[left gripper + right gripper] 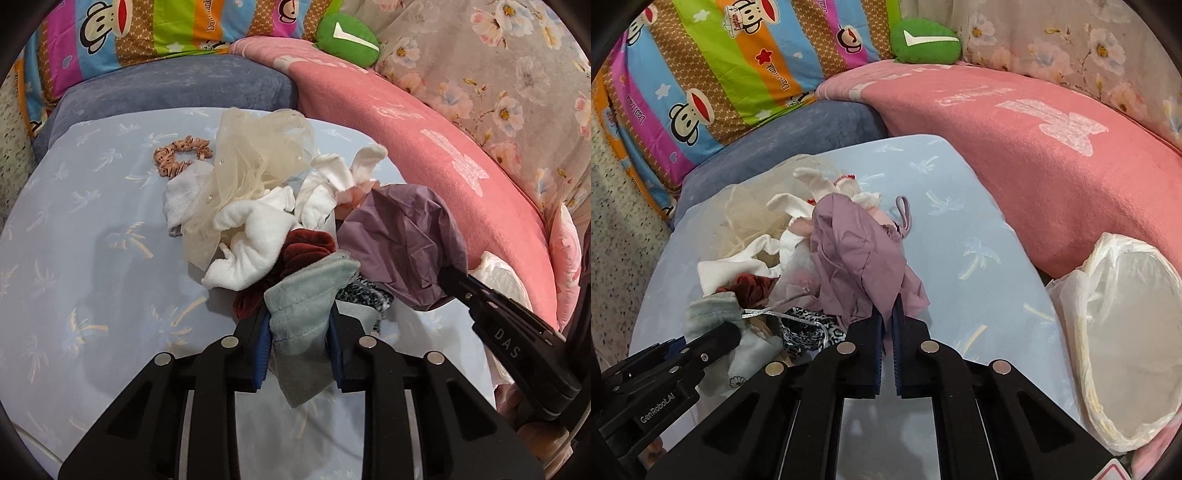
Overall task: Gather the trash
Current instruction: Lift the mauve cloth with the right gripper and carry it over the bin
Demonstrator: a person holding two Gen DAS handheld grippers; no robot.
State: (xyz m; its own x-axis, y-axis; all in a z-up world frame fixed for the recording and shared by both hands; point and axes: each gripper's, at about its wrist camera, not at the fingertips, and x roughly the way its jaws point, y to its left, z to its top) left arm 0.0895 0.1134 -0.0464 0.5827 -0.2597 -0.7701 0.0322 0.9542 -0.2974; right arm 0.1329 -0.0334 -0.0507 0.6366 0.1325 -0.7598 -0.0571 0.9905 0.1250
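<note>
Key relation: the purple cloth [857,258] rose up and away from the right claw [886,332], its long axis running roughly along the fingers; the lined bin [1108,406] stood open to that claw's right, near and lower — the right hand was the nearer one to it.
Right claw: shut tight on the near hem of the purple cloth.
Purple cloth: crumpled, thin, mauve, with a small loop at its far end; it lay on the pile's right edge on the light blue bed sheet [960,240].
Left claw [299,339]: clamped on a grey-green plush cloth [306,302], which stuck out past the fingers towards the pile.
Plush cloth: soft, folded, at the pile's near edge, touching a dark red velvet piece [306,247].
Pile beyond: white socks [251,240], cream tulle [251,158], a leopard-print scrap [809,332] — possibly a scrunchie, the view is poor.
Surroundings: pink blanket [1034,147] just past the sheet.
</note>
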